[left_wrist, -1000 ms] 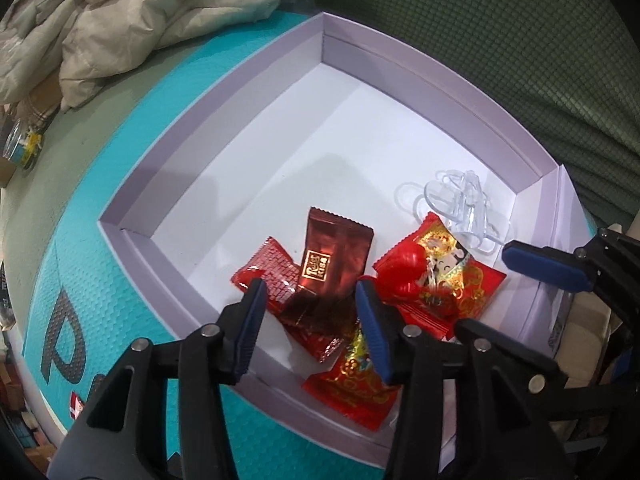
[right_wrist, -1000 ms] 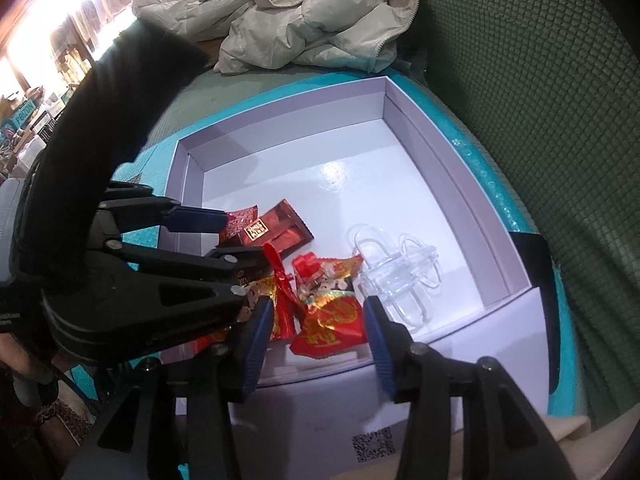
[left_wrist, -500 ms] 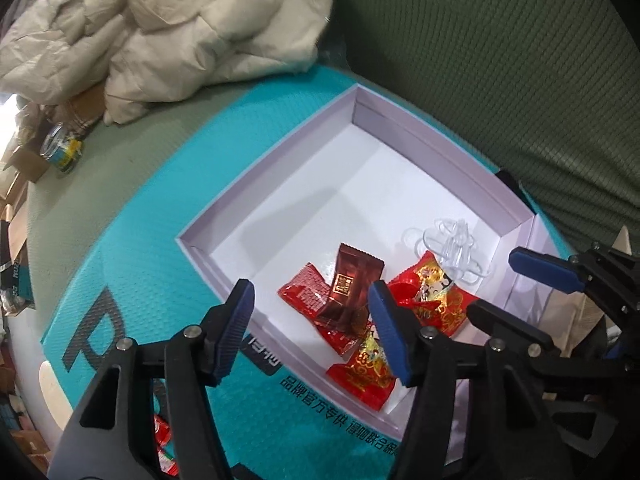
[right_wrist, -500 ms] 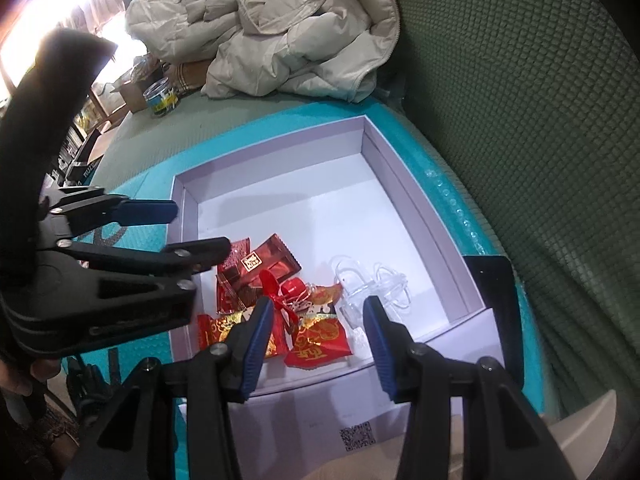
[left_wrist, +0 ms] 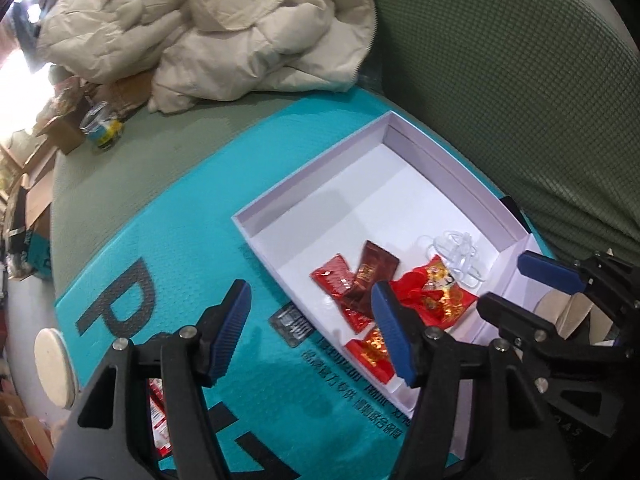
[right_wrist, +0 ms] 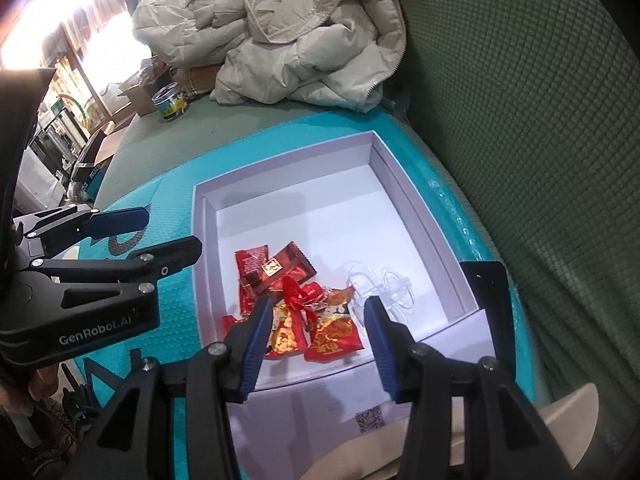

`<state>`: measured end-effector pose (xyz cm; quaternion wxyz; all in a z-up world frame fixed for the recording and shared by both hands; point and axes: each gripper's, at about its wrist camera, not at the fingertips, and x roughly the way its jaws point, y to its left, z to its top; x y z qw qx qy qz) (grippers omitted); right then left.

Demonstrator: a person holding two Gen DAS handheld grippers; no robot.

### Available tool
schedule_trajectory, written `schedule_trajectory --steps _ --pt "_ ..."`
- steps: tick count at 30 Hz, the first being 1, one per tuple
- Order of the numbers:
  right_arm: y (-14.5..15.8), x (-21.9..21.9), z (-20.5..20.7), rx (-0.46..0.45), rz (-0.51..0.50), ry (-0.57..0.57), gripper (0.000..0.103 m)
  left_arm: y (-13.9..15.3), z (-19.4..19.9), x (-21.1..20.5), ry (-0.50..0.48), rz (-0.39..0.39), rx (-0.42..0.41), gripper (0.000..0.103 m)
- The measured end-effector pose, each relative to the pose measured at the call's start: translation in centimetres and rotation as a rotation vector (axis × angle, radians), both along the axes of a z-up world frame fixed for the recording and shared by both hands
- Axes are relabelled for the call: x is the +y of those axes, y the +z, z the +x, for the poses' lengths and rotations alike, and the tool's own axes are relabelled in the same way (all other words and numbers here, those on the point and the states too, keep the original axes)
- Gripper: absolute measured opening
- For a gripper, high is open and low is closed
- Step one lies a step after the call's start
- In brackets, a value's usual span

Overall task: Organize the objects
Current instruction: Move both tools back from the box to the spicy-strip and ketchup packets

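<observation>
We've got both grippers hanging above the near end of the white box, nothing in either one. The left gripper has just been opening; its jaws stand wide apart w/ only the teal mat and the box's near-left wall showing between them. The right gripper has its jaws apart too, narrower, opened a touch further just now, empty.

Task things all sit inside the box, bunched toward its near edge: a dark red packet lying over a red packet, more red-and-gold packets nearest the front wall, and a clear plastic piece by the near-right corner. The far half of the box floor is bare.

The relation that counts for us: the pile lies straight ahead and below the right jaws, framed between the fingertips, while for the left it's off to the right side, past the inner finger. So the right is better lined up, we reckon. The dark packet's long axis runs diagonally, near-left to far-right in the right wrist view, so a grab there prob. needs the jaws across its short side. A beige jacket sits well beyond the box, no factor.
</observation>
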<state>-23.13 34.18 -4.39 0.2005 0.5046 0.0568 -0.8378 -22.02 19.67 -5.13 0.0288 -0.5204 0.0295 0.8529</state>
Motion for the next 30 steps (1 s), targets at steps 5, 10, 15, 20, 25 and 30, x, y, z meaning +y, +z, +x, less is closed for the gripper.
schedule_trajectory --steps 5,10,15,20,25,30 --pt "0.6 -1.2 0.8 0.006 -0.008 0.047 0.053 0.5 1.0 -1.9 0.059 0.032 0.006 0.063" --pt "1.2 -2.4 1.7 0.023 -0.002 0.089 0.053 1.0 2.5 -3.9 0.117 0.044 0.021 0.063" --pt "1.7 -3.9 2.8 0.029 0.003 0.126 0.053 1.2 4.2 -5.6 0.153 0.044 0.024 0.063" --pt "2.9 -5.7 4.6 0.068 0.007 0.175 0.053 1.2 5.9 -7.3 0.189 0.055 0.021 0.063" --pt "3.7 -6.9 6.0 0.079 0.004 0.212 0.053 1.7 7.3 -9.3 0.242 0.054 0.039 0.063" --pt "4.0 -8.2 7.2 0.082 0.000 0.250 0.053 2.3 8.8 -11.2 0.288 0.057 0.051 0.063"
